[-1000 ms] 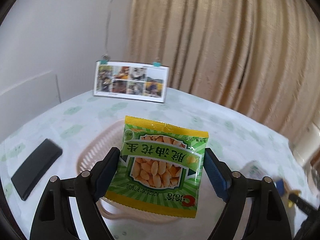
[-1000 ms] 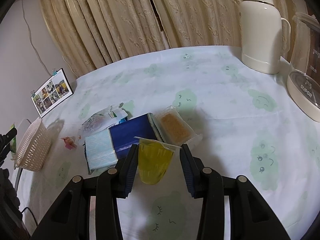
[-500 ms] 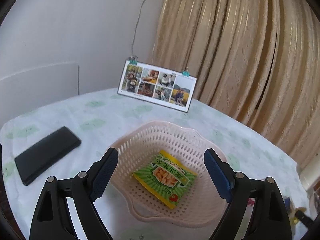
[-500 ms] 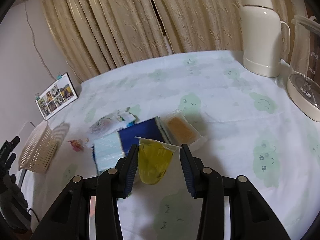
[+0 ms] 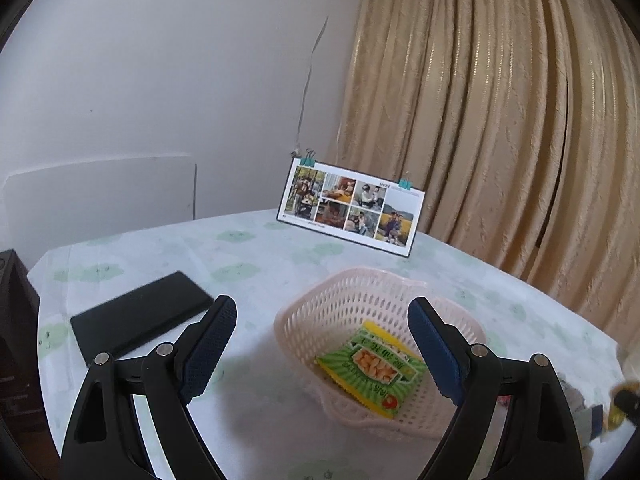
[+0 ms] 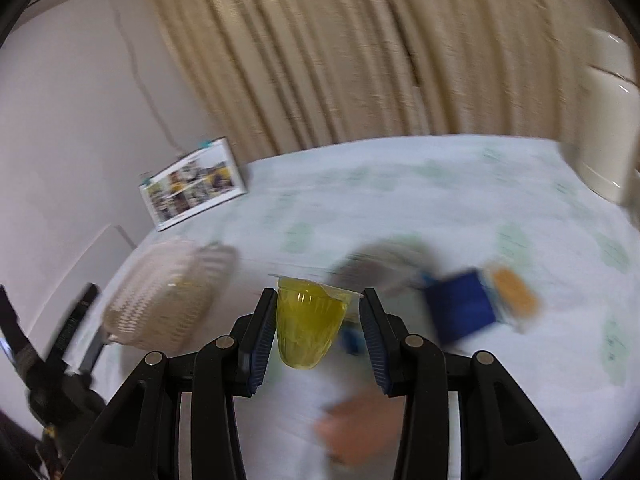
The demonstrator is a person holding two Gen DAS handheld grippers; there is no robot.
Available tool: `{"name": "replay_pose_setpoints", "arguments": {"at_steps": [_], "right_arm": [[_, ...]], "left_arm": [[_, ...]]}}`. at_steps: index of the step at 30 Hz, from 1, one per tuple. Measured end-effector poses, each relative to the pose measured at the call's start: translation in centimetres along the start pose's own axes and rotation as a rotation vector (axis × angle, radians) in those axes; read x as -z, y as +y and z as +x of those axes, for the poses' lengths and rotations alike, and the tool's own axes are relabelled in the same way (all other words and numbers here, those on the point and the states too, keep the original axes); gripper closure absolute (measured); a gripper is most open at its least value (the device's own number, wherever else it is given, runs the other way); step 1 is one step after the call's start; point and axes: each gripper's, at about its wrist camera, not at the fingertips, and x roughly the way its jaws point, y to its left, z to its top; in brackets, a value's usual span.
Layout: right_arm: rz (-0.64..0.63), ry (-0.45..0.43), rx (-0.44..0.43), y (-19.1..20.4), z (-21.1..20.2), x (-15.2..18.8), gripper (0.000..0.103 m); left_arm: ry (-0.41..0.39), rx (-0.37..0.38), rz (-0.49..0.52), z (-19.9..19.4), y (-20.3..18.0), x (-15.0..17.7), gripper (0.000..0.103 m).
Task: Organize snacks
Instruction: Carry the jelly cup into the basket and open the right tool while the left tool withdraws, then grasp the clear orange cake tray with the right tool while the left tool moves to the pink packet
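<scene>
The right gripper point(image 6: 318, 320) clamps a small yellow sealed jelly cup point(image 6: 308, 322) by its tapered plastic sides, carried above the bench point(image 6: 440, 200). It is likely light, slick and crushable, so grip under the rim. The left gripper's point(image 5: 322, 344) fingers are spread, empty, above the pale pink plastic basket point(image 5: 360, 292).

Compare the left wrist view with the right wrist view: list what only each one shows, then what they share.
Only the left wrist view shows the green peanut packet lying in the basket, the black flat device on the tablecloth, and the empty, open left gripper.

Only the right wrist view shows the right gripper shut on the yellow jelly cup, a blurred blue packet beside an orange snack pack, and a cream flask.

Both show the pink basket, the photo card, the curtain and the patterned tablecloth.
</scene>
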Motion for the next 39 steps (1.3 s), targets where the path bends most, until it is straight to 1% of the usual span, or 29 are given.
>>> {"name": "replay_pose_setpoints", "arguments": {"at_steps": [3,5,7,12,16,18,19,20,21,24,31,39], "right_arm": [[-0.032,0.016,-0.06,3.5,1.4,-0.6,0.064],[-0.047,0.026,-0.086,5.2,2.2,-0.8,0.064],[-0.068,0.042,-0.119,7.5,3.3,-0.9,0.064],[-0.107,0.078,-0.184,11.8,5.3,-0.9,0.064],[-0.124,0.111,-0.219,14.0,7.0,-0.9,0.064],[-0.122,0.129,-0.241,14.8,7.7,-0.8,0.061],[-0.114,0.134,-0.247,15.1,8.1,-0.8,0.06],[-0.102,0.138,-0.257,15.2,8.4,-0.7,0.05],[-0.093,0.138,-0.263,15.2,8.7,-0.8,0.043],[-0.089,0.129,-0.26,15.1,8.7,-0.8,0.043],[-0.079,0.12,-0.231,14.2,8.5,-0.3,0.043],[-0.087,0.096,-0.152,12.1,7.6,0.4,0.043]], "left_arm": [[0.026,0.012,0.018,0.2,-0.3,0.4,0.015],[0.009,0.009,-0.002,-0.2,0.1,0.3,0.015],[-0.005,0.011,-0.04,-0.5,0.8,0.2,0.015],[-0.024,-0.023,-0.14,-0.4,2.7,0.0,0.015],[-0.046,-0.045,-0.214,-0.6,4.2,-0.1,0.015],[-0.051,-0.051,-0.241,-0.6,4.7,-0.1,0.015],[-0.05,-0.053,-0.247,-0.5,4.9,-0.1,0.015],[-0.045,-0.053,-0.252,-0.4,5.0,-0.1,0.015],[-0.041,-0.053,-0.254,-0.3,5.0,-0.1,0.015],[-0.022,-0.049,-0.249,0.1,4.9,0.0,0.015],[-0.009,-0.041,-0.236,0.2,4.7,0.0,0.015],[-0.005,-0.033,-0.207,0.2,4.1,0.1,0.015]]}}
